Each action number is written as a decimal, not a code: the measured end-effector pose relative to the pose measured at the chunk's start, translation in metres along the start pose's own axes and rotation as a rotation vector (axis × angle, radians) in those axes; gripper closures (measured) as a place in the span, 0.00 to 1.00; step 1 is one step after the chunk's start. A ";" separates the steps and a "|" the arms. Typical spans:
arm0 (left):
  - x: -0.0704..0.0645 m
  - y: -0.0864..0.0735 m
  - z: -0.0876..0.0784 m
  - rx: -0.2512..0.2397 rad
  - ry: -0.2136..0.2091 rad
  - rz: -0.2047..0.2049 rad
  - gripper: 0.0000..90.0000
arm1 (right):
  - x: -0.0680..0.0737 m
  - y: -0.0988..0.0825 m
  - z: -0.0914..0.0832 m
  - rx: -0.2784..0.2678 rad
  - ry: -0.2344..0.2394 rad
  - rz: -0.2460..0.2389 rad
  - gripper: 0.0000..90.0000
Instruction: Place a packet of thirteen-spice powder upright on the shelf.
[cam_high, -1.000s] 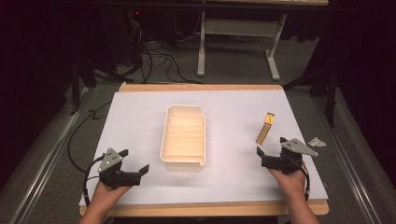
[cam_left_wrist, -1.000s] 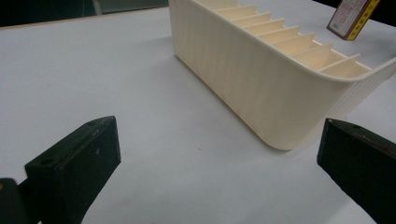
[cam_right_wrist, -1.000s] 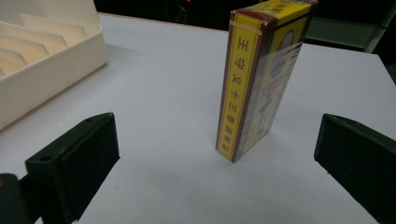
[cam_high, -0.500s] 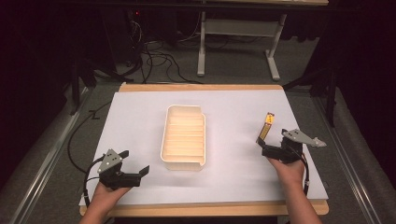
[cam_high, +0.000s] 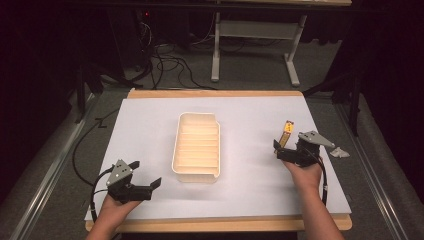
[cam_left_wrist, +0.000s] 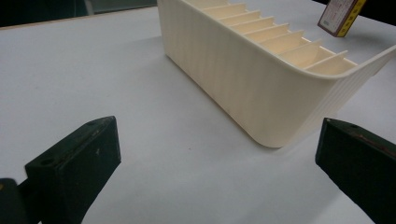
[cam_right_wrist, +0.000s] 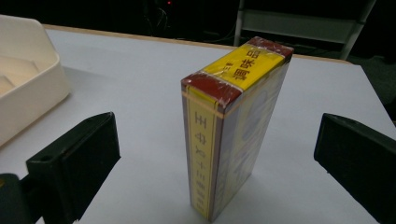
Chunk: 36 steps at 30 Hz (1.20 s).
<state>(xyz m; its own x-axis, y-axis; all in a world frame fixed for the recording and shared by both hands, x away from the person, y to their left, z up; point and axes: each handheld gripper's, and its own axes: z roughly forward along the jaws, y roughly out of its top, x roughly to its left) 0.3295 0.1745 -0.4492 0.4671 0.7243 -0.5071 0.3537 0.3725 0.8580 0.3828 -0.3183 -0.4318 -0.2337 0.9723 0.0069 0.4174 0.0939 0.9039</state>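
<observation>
Left claw (cam_high: 150, 186) rests low on the desk (cam_high: 150, 125), jaws apart, near the tray (cam_high: 196, 147) corner. The tray sits mid-desk. Right of it the box (cam_high: 286, 133) stands on edge, between the right claw's (cam_high: 278, 150) parted jaws, untouched.

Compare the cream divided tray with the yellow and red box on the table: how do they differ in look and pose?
The tray is plain cream, while the box is yellow and dark red with printed characters. The tray lies flat and open-topped, split by dividers; the box stands upright on end, closed and wrapped in shiny film. The tray is far larger than the slim box. Both rest on the white table, ungripped.
</observation>
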 end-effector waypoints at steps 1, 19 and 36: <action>0.000 0.000 0.000 0.001 0.000 0.002 0.01 | 0.000 0.001 0.002 0.002 -0.003 0.014 0.01; 0.000 -0.001 0.000 -0.002 0.009 0.004 0.01 | 0.001 0.000 0.019 -0.034 -0.034 0.041 0.12; 0.000 -0.002 -0.001 0.006 0.012 0.013 0.01 | -0.002 0.003 0.023 -0.048 -0.050 0.059 0.27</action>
<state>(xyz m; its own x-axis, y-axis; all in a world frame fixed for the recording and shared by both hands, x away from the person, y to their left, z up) 0.3275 0.1741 -0.4508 0.4620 0.7359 -0.4950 0.3523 0.3600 0.8639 0.4050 -0.3146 -0.4387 -0.1653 0.9854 0.0403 0.3864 0.0271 0.9219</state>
